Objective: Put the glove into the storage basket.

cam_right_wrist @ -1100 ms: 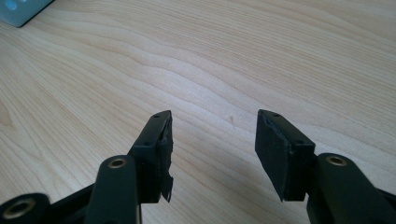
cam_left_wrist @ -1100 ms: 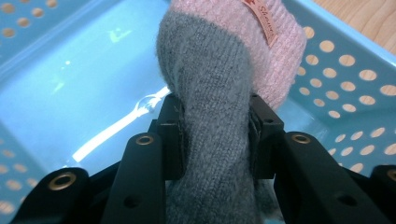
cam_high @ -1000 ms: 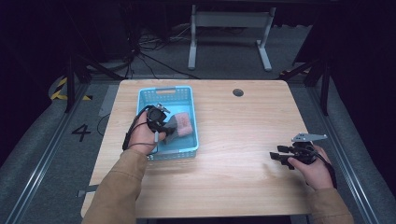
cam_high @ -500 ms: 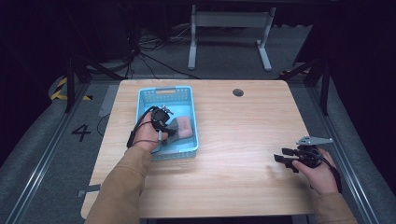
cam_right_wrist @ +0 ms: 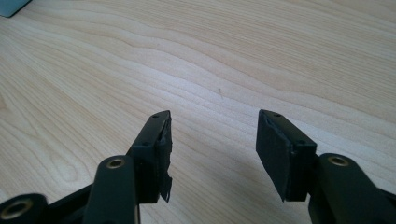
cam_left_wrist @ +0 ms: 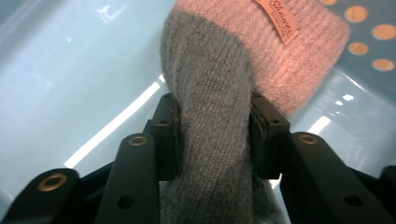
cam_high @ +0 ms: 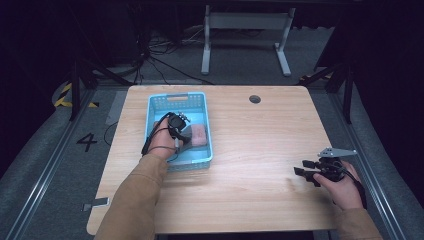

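Right claw [cam_high: 306,173] now nearer wooden table's [cam_high: 260,130] edge.

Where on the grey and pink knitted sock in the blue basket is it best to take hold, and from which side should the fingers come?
Probably the grey part of the sock, where the left gripper already holds it. The knit bunches there into a narrow band that fits between the fingers. Come from above, since the walls of the basket block the sides. The pink cuff looks wider.
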Demonstrator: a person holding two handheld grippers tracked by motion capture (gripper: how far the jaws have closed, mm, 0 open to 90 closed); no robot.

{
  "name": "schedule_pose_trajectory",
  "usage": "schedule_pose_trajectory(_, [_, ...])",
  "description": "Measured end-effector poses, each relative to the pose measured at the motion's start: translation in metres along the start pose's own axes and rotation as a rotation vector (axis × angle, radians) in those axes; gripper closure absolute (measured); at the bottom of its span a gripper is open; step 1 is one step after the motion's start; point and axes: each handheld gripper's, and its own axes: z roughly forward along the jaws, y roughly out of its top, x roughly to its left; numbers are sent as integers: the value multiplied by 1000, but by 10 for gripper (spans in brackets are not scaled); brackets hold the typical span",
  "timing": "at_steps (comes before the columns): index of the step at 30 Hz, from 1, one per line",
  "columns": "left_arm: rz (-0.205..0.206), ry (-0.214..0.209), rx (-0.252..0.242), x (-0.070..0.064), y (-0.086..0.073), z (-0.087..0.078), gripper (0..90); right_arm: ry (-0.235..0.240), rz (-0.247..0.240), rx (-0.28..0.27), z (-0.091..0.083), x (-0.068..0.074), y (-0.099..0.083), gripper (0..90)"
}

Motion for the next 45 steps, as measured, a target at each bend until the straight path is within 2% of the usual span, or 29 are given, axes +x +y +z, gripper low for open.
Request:
schedule_pose_trajectory(5, [14,46,-33,1,-1,2,443,2,-2,-5,-1,1,1,462])
schedule_pose_trajectory(7, [2,71,-45,2,-2,1,364,3,-3,-4,0,1,1,463])
schedule_pose_trajectory(8, [-8,67,-61,3,-3,0,352,4,-5,-2,0,1,2,463])
schedule_pose_trajectory(9, [-27,60,-100,3,-4,-2,332,5,-4,-3,1,1,2,463])
schedule_pose_trajectory(11, [-39,55,-135,3,-4,-5,287,7,-10,-2,2,2,3,463])
schedule_pose_trajectory(13, [-36,63,-168,2,-4,-10,282,12,-11,-1,3,3,5,462])
schedule_pose_trajectory(20, [-69,31,-273,-5,-7,-36,306,34,-36,-2,11,6,14,461])
schedule_pose_trajectory(26, [-83,10,-319,-18,-13,-59,313,56,-60,-7,21,11,26,461])
schedule_pose_trajectory(29, [-89,-17,-339,-28,-17,-71,320,69,-74,-6,26,13,32,461])
schedule_pose_trajectory(36, [-40,-51,-370,-55,-29,-92,308,85,-94,-3,32,17,40,461])
schedule_pose_trajectory(38, [-23,-60,-381,-62,-32,-94,304,85,-96,-3,32,17,40,461])
schedule_pose_trajectory(42, [7,-113,-385,-79,-40,-96,292,86,-97,-2,31,17,40,461])
schedule_pose_trajectory(45, [35,-137,-380,-89,-44,-95,290,88,-95,-1,30,17,38,460])
